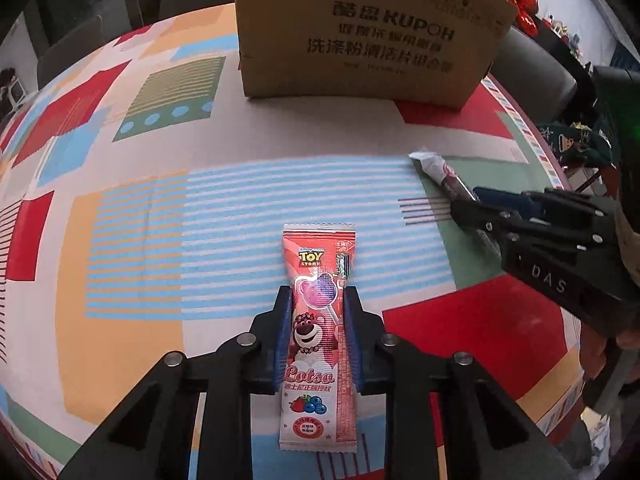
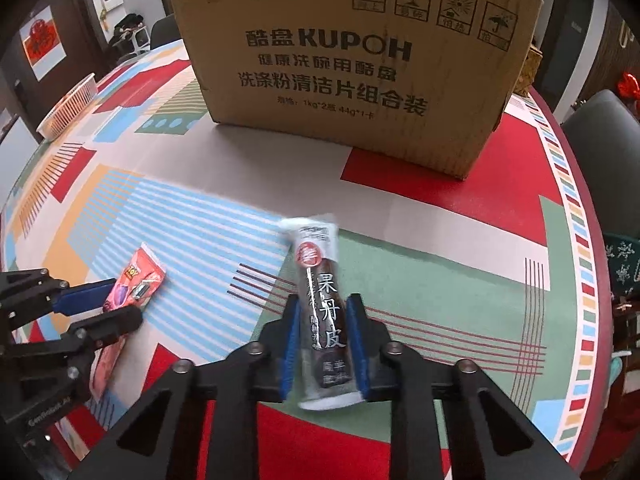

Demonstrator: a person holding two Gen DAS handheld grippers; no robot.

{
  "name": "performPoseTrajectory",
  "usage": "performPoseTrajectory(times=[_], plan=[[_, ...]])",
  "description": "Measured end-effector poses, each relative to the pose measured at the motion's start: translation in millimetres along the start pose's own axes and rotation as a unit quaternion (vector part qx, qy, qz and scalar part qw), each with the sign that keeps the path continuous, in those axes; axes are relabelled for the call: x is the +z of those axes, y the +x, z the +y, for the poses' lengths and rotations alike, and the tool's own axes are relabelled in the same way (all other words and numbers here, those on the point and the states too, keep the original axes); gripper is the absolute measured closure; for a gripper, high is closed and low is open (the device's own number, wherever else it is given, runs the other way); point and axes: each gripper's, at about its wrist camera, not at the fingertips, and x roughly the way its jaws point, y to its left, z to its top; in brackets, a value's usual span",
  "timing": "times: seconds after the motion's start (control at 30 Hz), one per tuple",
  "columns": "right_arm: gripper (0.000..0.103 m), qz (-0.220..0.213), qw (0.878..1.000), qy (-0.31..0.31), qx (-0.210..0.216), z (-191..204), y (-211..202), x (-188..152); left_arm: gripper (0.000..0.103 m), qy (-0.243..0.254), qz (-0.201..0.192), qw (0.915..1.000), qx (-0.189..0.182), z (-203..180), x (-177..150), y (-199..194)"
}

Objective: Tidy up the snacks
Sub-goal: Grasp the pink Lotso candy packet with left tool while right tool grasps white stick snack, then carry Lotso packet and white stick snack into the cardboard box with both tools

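Note:
A red Toy Story lollipop packet [image 1: 318, 320] lies lengthwise on the patterned tablecloth. My left gripper [image 1: 318, 300] is shut on it, blue pads pressing both long sides. In the right wrist view a dark fruit-leather roll [image 2: 322, 308] with a white top end is clamped between the blue pads of my right gripper [image 2: 323, 304]. Each gripper shows in the other's view: the right gripper [image 1: 474, 200] on its roll [image 1: 438, 168] at the right, the left gripper [image 2: 120, 300] on the red packet [image 2: 136, 280] at the left.
A large brown KUPOH cardboard box [image 2: 352, 68] stands at the back of the round table [image 2: 440, 216]. A white plastic basket [image 2: 68, 108] sits at the far left edge. Grey chairs [image 2: 600, 132] ring the table. A person's hand [image 1: 628, 336] holds the right gripper.

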Motion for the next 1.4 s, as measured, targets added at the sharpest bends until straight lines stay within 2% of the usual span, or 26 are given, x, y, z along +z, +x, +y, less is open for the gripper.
performPoseTrajectory(times=[0.13, 0.37, 0.63, 1.1, 1.4], plan=[[0.083, -0.005, 1.000, 0.011, 0.008, -1, -5, -2, 0.078, -0.003, -0.012, 0.9999, 0.000, 2, 2, -6], [0.083, -0.036, 0.999, 0.021, 0.006, 2, -33, -4, 0.078, -0.008, -0.056, 0.9984, -0.002, -1, 9, -37], [0.083, -0.100, 0.995, 0.024, 0.002, 5, -86, 6, 0.078, 0.003, -0.123, 0.9924, -0.005, -11, 27, -86], [0.083, -0.220, 0.975, 0.029, -0.014, 4, -171, 54, 0.078, 0.020, -0.229, 0.9732, -0.001, -15, 92, -154], [0.083, -0.252, 0.967, 0.030, -0.027, -2, -192, 98, 0.078, 0.029, -0.260, 0.9651, 0.006, -11, 144, -166]])
